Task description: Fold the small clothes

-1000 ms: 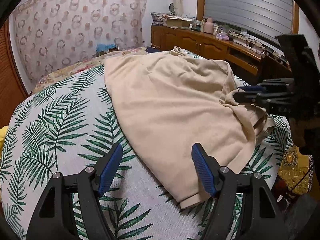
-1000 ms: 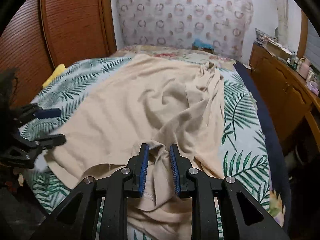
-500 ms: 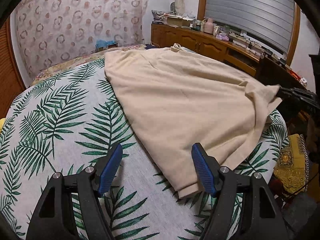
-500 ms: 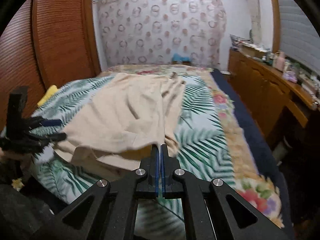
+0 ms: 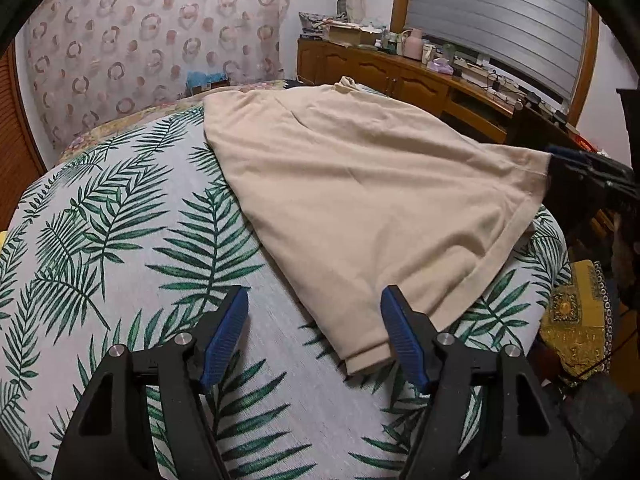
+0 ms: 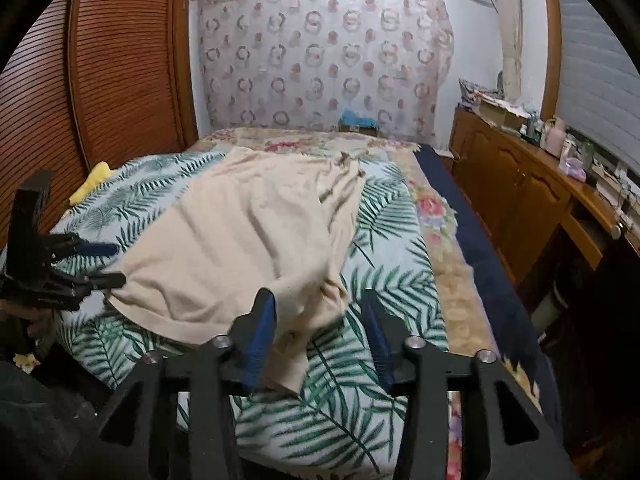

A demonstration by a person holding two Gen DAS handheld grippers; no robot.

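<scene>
while unseen left, yellow pillow (image 6: 89,182) (right view)

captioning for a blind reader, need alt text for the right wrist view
The open right tongs hover over the near corner of a beige garment spread on a palm-leaf bedspread. The left tongs sit open at its left corner.

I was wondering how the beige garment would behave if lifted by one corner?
The beige garment is probably floppy: it wrinkles and follows the leaf-print bedspread. It looks thin, so a lifted corner would likely trail the rest behind it. The doubled hem near the open left gripper may give a firmer bite.
</scene>
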